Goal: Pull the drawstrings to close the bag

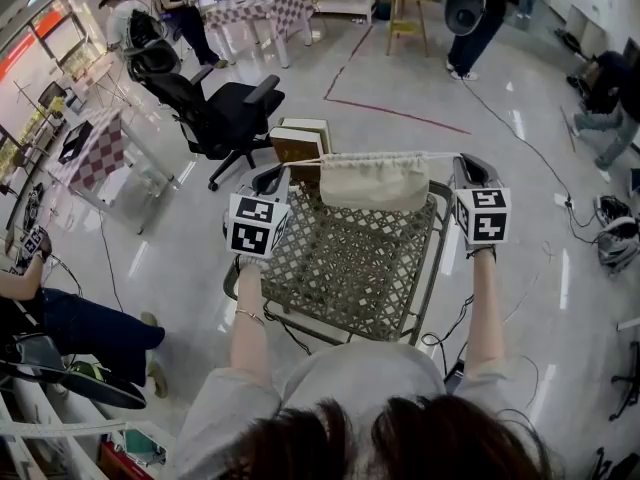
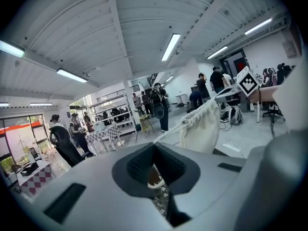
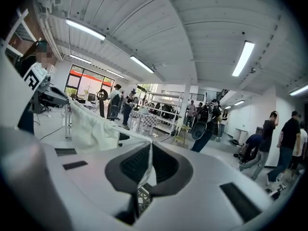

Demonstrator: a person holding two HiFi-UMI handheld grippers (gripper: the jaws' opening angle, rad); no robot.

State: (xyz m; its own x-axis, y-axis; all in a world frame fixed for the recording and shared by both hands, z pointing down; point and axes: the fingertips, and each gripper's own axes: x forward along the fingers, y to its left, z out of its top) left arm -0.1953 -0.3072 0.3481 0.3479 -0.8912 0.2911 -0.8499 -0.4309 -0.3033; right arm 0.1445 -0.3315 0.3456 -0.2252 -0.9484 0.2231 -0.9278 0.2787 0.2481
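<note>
A cream drawstring bag (image 1: 372, 180) hangs in the air above a woven lattice stand (image 1: 350, 268), its mouth gathered into pleats. A white drawstring (image 1: 305, 159) runs taut from each side of the mouth. My left gripper (image 1: 283, 172) is shut on the left string and my right gripper (image 1: 462, 166) on the right string (image 1: 440, 155). In the left gripper view the string (image 2: 168, 133) leaves the closed jaws (image 2: 153, 143) toward the bag (image 2: 202, 129). The right gripper view shows the string (image 3: 126, 134) pinched in the jaws (image 3: 150, 146), and the bag (image 3: 91, 126) at the left.
A black office chair (image 1: 215, 108) and stacked boxes (image 1: 300, 138) stand just behind the stand. Checkered tables (image 1: 260, 13), a wooden stool (image 1: 405, 8) and several people fill the room beyond. Cables (image 1: 540, 158) trail over the floor at right.
</note>
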